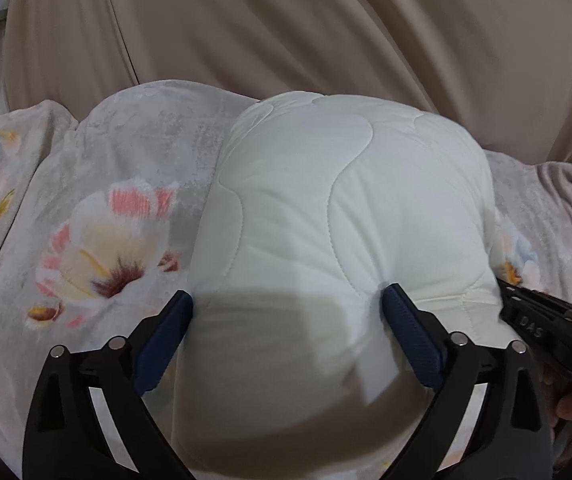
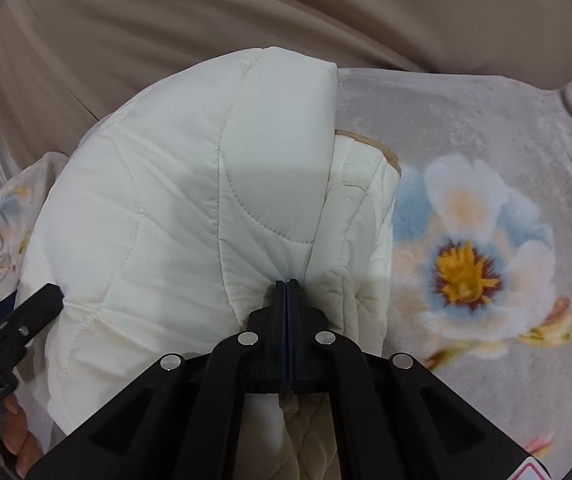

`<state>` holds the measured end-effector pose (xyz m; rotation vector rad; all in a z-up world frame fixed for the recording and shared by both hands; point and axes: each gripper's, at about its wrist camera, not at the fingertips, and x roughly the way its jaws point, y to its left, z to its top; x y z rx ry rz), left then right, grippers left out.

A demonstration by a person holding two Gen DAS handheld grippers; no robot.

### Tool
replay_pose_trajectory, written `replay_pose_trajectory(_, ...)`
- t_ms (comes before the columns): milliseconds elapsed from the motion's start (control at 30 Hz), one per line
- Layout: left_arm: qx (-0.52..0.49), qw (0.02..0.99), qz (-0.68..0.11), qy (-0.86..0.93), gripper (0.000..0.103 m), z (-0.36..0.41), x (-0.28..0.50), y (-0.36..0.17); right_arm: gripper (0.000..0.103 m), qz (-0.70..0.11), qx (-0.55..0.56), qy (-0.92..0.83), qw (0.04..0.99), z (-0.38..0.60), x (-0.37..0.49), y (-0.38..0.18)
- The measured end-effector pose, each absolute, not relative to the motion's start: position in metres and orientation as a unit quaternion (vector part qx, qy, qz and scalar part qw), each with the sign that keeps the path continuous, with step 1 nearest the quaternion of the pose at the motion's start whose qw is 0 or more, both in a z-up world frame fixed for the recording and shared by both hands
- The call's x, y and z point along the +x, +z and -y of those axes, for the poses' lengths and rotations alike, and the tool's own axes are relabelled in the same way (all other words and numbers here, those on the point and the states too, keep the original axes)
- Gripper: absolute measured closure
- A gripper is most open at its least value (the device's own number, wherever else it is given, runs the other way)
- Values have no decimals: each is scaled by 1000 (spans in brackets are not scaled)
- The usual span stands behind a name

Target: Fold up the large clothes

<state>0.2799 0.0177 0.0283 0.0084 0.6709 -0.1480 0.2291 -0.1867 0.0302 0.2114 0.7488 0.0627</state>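
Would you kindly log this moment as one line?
left gripper: open, straddling white quilted jacket | right gripper: shut on jacket fold | floral blanket underneath

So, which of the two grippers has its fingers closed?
The right gripper: its fingers are pressed together against the white quilted jacket. The left gripper has its fingers spread wide around the jacket.

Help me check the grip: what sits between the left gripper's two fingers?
In the left wrist view, the left gripper stands wide open, and a bulge of the folded white quilted jacket fills the space between its fingers.
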Motion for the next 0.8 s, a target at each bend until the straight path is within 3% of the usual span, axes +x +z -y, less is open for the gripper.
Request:
replay_pose_trajectory(367, 8, 948, -310, -67, 9, -25, 231, 53, 100, -316, 57, 6, 947, 175, 142, 84)
replay_pose_trajectory(567, 24, 945, -315, -78, 9, -16, 184, 46, 90, -323, 70, -8, 944, 169, 83, 70)
replay_pose_trajectory(633, 32, 943, -322, -79, 9, -12, 168, 37, 81, -329, 70, -15, 941, 164, 69, 59)
replay_pose_trajectory(800, 48, 935, -343, -74, 9, -7, 140, 8, 73, -351, 62, -22, 934, 151, 40, 26)
